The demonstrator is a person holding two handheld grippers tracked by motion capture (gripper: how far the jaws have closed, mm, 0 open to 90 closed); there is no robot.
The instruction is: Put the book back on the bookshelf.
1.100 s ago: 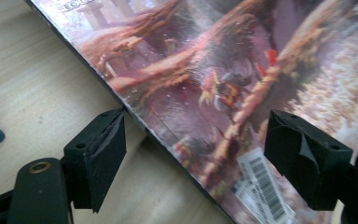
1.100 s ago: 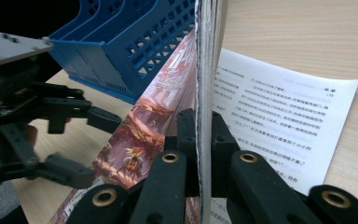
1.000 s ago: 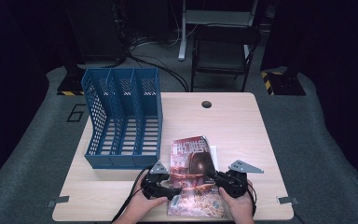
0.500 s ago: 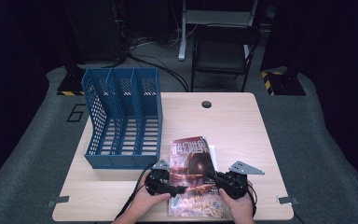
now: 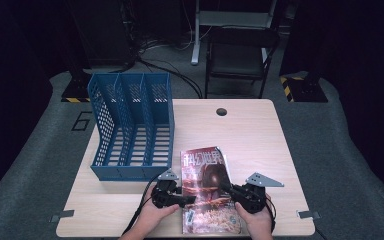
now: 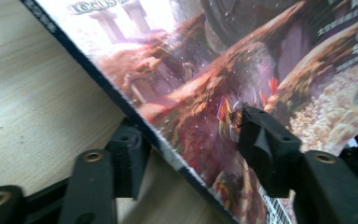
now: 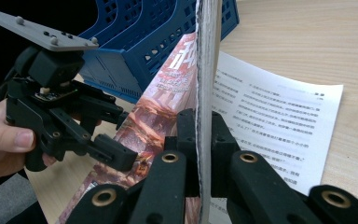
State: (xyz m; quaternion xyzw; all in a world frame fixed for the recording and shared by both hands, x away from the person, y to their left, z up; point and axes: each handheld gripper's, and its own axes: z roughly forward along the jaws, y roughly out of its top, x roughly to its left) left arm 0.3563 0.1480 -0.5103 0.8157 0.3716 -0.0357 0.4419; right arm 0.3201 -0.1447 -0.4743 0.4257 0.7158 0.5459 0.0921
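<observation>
A magazine (image 5: 207,185) with a red illustrated cover lies at the table's near edge, its right side lifted. My right gripper (image 5: 228,189) is shut on the magazine's right edge, and the pages (image 7: 206,56) stand upright between its jaws (image 7: 204,126). My left gripper (image 5: 189,199) is at the magazine's left edge. Its jaws have just been closing. In the left gripper view (image 6: 191,133) one jaw sits under the dark spine and the other over the cover (image 6: 214,70), with a gap left. The left gripper (image 7: 119,135) also shows in the right gripper view, held by a hand.
A blue three-slot file rack (image 5: 130,130) stands on the wooden table (image 5: 250,130) just left of the magazine. A white printed page (image 7: 270,116) lies flat under the lifted edge. A cable hole (image 5: 221,111) is at the far side, and a chair (image 5: 237,55) stands behind the table.
The left gripper's jaws have narrowed around the magazine's left edge. The right gripper and the magazine have stayed put.
</observation>
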